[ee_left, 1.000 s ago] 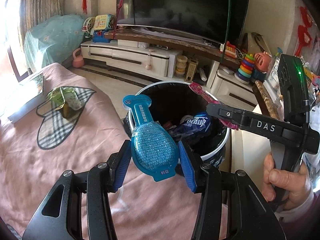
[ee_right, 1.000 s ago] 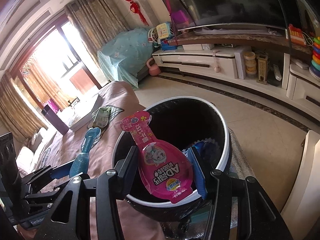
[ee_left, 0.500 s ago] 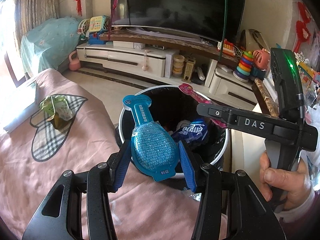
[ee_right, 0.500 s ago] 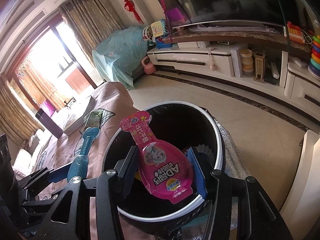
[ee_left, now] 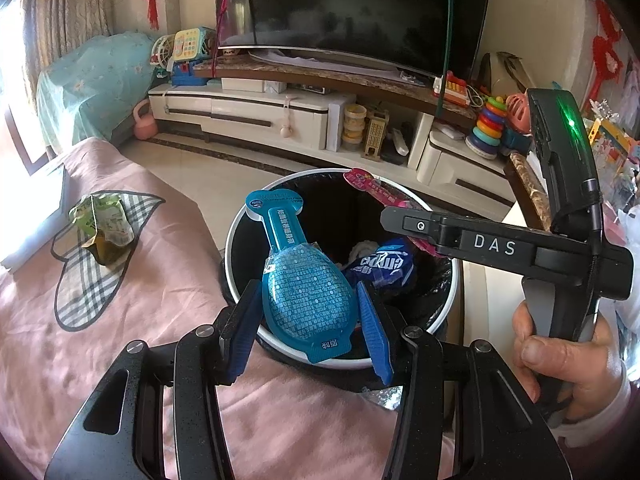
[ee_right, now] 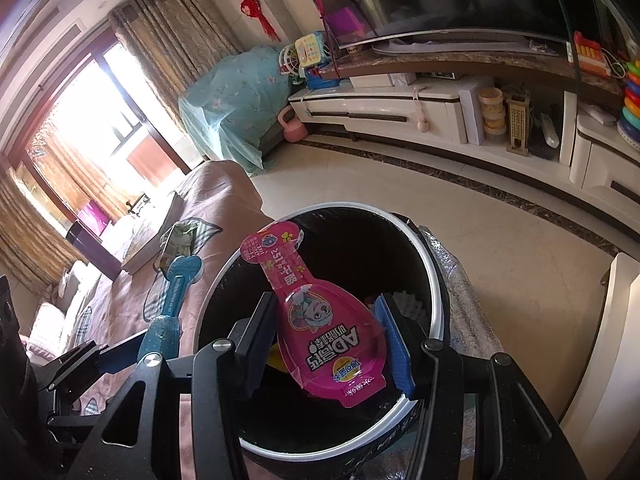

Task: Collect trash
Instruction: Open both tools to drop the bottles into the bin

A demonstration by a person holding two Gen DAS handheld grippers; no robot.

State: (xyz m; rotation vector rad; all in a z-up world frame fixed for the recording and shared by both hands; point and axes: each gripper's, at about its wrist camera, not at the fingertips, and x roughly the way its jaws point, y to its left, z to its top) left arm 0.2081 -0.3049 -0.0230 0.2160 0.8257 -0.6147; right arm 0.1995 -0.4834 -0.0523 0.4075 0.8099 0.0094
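My left gripper (ee_left: pixel 306 326) is shut on a blue spoon-shaped snack pack (ee_left: pixel 300 280) and holds it over the near rim of the black trash bin (ee_left: pixel 240 224). My right gripper (ee_right: pixel 328 346) is shut on a pink spoon-shaped snack pack (ee_right: pixel 320 316) and holds it above the bin's opening (ee_right: pixel 434 292). The right gripper and its pink pack (ee_left: pixel 374 188) also show in the left wrist view, over the bin's right side. The bin holds a blue wrapper (ee_left: pixel 384 266) and other trash. A green wrapper (ee_left: pixel 106 226) lies on the pink cloth.
The pink cloth surface (ee_left: pixel 120 340) with a plaid patch (ee_left: pixel 86 284) lies left of the bin. A book (ee_right: pixel 146 240) lies at its far edge. A TV stand (ee_left: pixel 280 116) with toys runs along the far wall. A white cabinet (ee_right: pixel 608 360) stands at right.
Both grippers have moved closer to the bin with their packs still held; the bin now sits nearer and more under them.
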